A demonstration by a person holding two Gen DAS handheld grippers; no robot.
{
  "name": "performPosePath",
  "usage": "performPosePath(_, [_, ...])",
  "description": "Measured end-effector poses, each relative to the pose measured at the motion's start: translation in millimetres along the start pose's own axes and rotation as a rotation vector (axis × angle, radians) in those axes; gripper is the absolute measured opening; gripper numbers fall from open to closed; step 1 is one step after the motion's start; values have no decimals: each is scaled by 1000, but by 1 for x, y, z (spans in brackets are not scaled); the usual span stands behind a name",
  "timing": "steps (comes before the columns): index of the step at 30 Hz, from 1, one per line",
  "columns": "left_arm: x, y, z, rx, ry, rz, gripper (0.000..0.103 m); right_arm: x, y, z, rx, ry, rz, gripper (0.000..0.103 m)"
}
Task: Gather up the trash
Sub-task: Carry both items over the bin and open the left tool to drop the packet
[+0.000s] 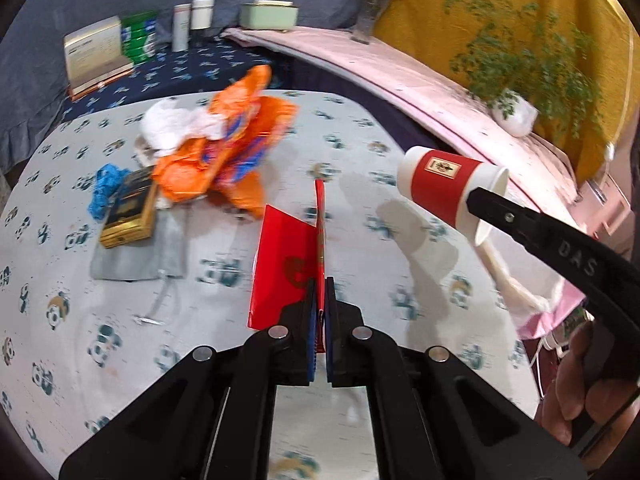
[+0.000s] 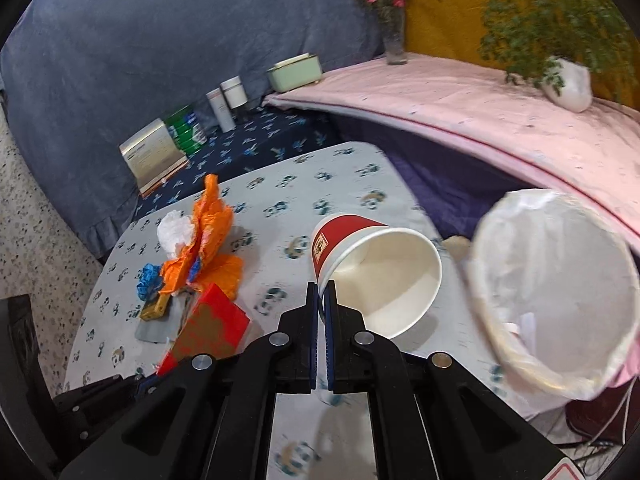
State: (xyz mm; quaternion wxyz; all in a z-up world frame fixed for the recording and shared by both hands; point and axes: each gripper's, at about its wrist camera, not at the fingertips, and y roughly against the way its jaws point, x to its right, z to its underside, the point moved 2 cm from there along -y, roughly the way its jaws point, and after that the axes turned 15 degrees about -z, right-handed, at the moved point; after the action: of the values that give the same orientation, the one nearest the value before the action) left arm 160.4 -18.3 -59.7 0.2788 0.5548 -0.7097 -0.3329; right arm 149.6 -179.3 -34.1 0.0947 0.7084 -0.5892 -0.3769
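My left gripper was clenched on one red carton, its flap pinched upright between the blue pads at lower centre of the left wrist view. My right gripper was clamped on the rim of one red-and-white paper cup, which lay tilted with its mouth toward the camera — in the left view the same cup hung at the right, off the table.

Beyond the carton, at centre left of the left view, the remaining trash sat on the panda-print table: one crumpled orange wrapper, one white wad of tissue touching it, one blue scrap and one gold packet lying on a grey pouch.

At the right of the right wrist view stood one bin with a white liner, just beside the table edge.

Along the top of the left view I counted two white tubes, one green box stack and two plants — one flowering.
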Motion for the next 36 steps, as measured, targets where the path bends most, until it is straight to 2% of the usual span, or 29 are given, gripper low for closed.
performPosePath(9, [62, 26, 6, 25, -88, 62, 2, 38, 71, 13, 80, -57, 58, 3])
performPosePath(17, [118, 38, 8, 47, -176, 99, 2, 72, 117, 23, 134, -105, 108, 3])
performPosePath(36, [229, 32, 0, 57, -349, 192, 3, 140, 172, 31, 218, -197, 195, 3])
